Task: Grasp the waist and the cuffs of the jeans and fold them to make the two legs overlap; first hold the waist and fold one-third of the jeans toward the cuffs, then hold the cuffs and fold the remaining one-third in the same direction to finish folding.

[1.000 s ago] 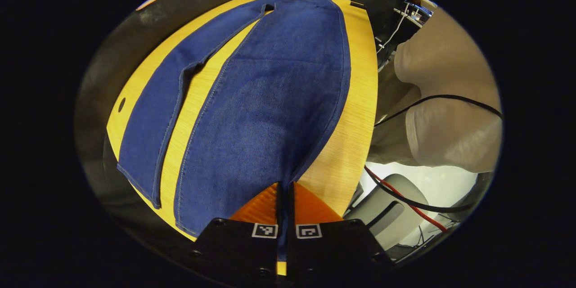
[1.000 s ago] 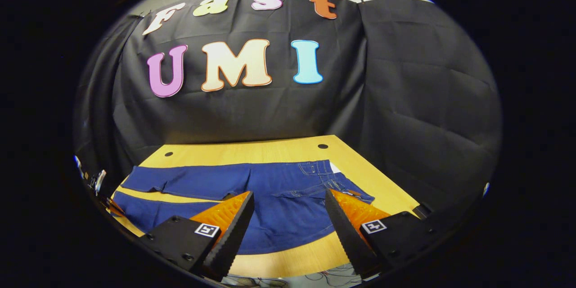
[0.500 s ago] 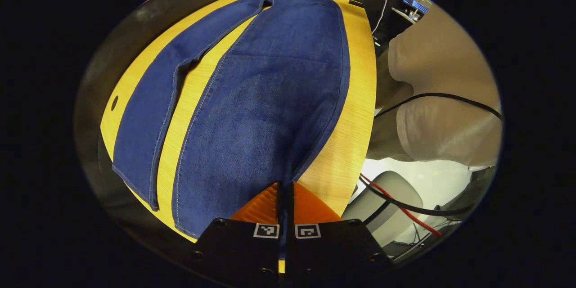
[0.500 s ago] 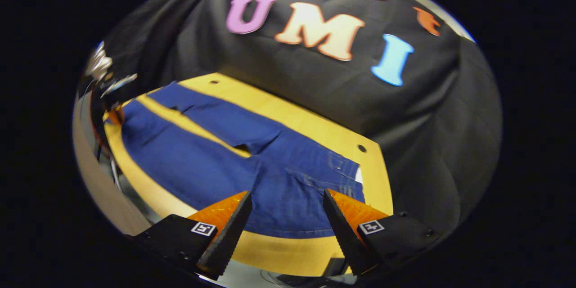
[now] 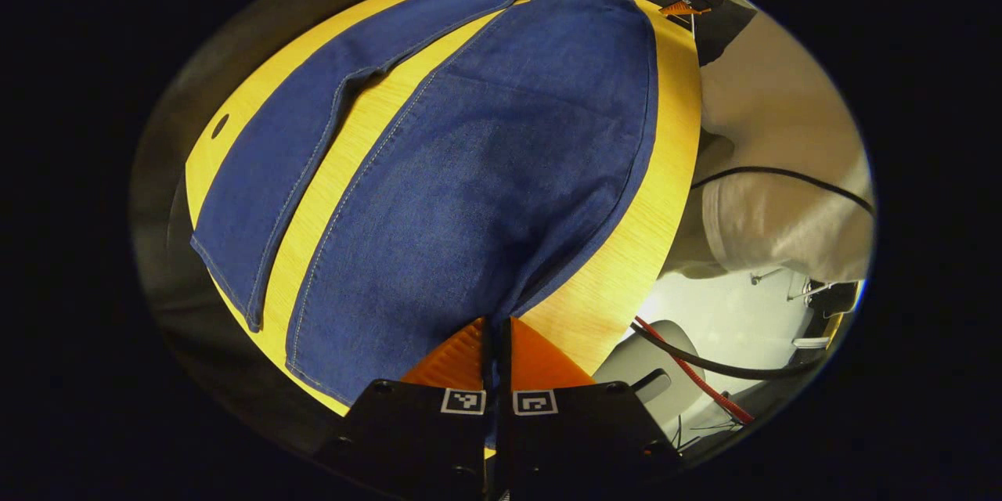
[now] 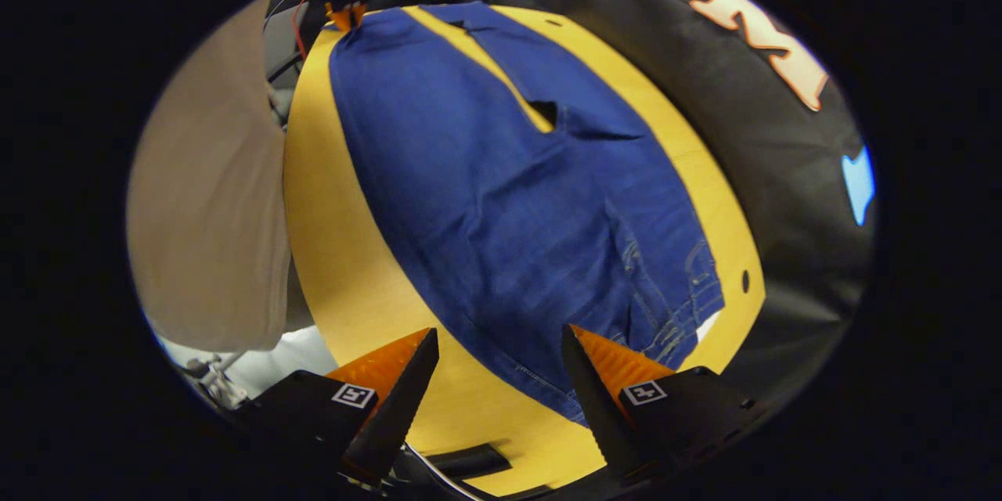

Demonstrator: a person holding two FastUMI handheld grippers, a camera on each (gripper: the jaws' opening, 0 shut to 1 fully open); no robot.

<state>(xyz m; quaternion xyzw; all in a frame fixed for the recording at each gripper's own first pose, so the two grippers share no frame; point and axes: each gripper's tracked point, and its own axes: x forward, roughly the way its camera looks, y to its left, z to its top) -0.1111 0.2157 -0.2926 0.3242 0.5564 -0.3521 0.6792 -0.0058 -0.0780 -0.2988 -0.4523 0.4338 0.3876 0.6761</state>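
While the jeans point(image 5: 470, 172) cover the yellow table point(image 6: 337, 250), left gripper point(image 5: 496, 329) fingers pinch a cuff; right gripper point(image 6: 501, 376) fingers gape.

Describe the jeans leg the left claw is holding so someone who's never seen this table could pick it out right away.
Start at the yellow table with blue jeans spread flat on it. The two legs lie side by side with a strip of bare table between them. The held leg is the one nearer the table's edge where the person stands, its cuff end pinched in the shut left claw; the other leg lies free toward the black cloth wall.
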